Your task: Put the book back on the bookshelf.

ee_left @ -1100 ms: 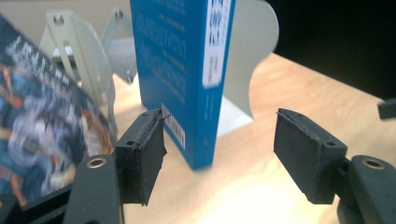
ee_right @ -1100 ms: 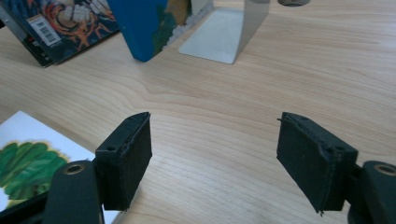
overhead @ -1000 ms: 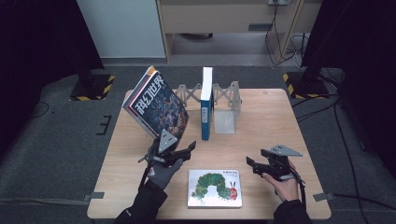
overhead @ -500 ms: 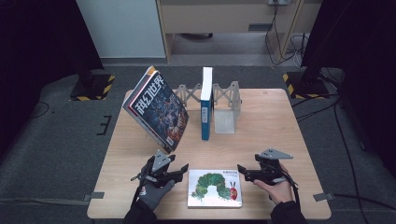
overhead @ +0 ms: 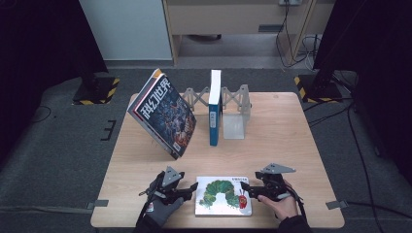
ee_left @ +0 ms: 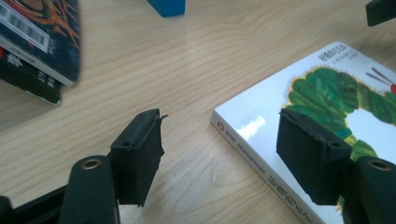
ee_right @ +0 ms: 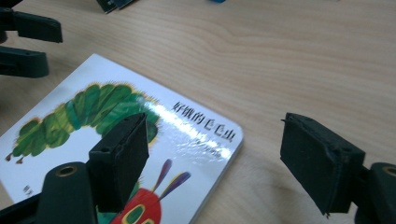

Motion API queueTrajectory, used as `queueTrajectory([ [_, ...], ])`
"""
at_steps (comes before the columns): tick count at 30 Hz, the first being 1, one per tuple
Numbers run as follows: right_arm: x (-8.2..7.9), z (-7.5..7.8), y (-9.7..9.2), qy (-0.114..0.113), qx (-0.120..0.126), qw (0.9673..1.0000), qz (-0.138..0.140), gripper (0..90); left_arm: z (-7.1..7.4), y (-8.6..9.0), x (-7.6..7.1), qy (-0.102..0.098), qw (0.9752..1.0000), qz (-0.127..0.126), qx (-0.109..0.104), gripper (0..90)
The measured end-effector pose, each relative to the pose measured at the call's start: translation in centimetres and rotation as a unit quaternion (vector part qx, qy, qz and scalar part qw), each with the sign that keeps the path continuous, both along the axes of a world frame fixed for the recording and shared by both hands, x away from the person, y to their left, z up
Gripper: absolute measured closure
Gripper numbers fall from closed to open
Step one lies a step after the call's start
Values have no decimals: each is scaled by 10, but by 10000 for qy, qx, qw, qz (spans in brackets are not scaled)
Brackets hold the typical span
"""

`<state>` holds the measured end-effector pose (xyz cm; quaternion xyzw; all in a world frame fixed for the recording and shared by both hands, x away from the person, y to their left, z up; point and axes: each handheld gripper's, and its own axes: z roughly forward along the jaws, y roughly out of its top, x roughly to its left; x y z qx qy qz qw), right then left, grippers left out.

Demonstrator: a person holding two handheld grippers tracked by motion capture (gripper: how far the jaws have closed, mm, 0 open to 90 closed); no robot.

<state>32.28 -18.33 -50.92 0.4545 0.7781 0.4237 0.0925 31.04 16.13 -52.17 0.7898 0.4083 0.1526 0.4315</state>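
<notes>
A thin, stiff picture book (overhead: 224, 195) lies flat at the near edge of the wooden tabletop (overhead: 282, 141). Its glossy white cover shows a green caterpillar with a red head. The book looks light but slippery, and it sits flush on the wood, so the best hold is probably by pinching an edge or corner. The left gripper (overhead: 187, 192) hovers at its left edge and the right gripper (overhead: 248, 190) at its right edge. Both have their jaws spread wide, one pad over the cover and one over bare wood, holding nothing; the right jaws have just been closing.
</notes>
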Motion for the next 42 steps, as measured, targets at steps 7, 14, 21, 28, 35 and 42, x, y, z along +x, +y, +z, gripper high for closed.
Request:
queueTrajectory([
  [7, -7, -14, 13, 289, -92, 9995, 55, 251, -4, -9, -2, 38, 9998, -128, 144, 303],
  [14, -7, -18, 16, 463, 35, 9989, -17, 257, -7, -16, -4, 147, 9995, -221, 148, 297],
  [21, -9, -19, 16, 548, 199, 9983, -65, 261, -8, -20, -7, 185, 9993, -308, 106, 298],
  [28, -8, -19, 14, 629, 349, 9973, -155, 274, -9, -26, -8, 196, 9992, -359, 47, 298],
  [35, -7, -16, 12, 638, 509, 9965, -171, 279, -11, -33, -8, 217, 9989, -408, -30, 289],
  [42, -7, -10, 9, 513, 771, 9956, -166, 283, -10, -31, -8, 216, 9990, -389, -105, 281],
])
